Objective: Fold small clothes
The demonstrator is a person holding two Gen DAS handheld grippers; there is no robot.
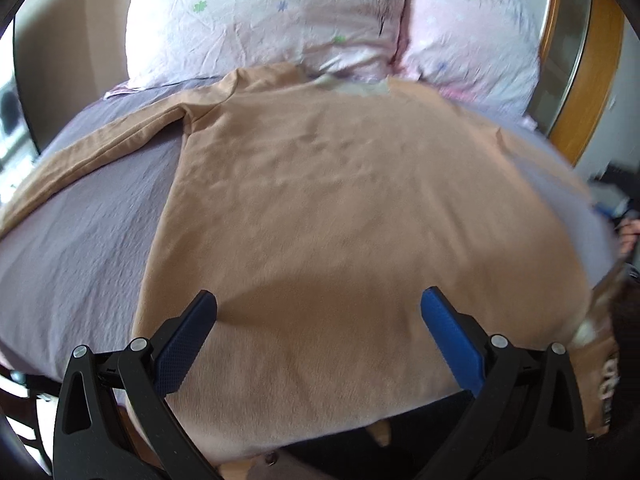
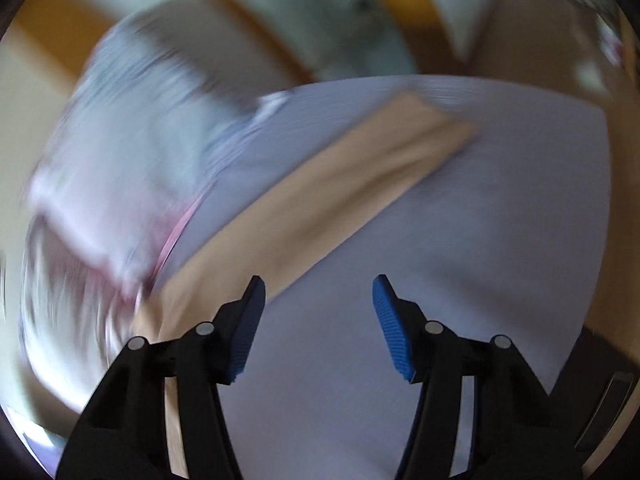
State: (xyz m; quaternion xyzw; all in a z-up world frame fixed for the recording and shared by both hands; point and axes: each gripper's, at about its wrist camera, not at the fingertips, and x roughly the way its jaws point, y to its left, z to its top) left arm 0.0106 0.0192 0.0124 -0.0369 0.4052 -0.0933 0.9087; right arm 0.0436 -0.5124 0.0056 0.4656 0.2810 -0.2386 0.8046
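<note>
One tan long-sleeved shirt lies flat on the lilac bedsheet, collar toward 12 o'clock below two pillows, one sleeve out toward 9. Left gripper: spread wide over the hem, empty. Right gripper: released, above the other sleeve; view blurred.

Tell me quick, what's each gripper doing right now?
Left gripper: open, empty, over the shirt.
Right gripper: open, empty, near the sleeve.
</note>
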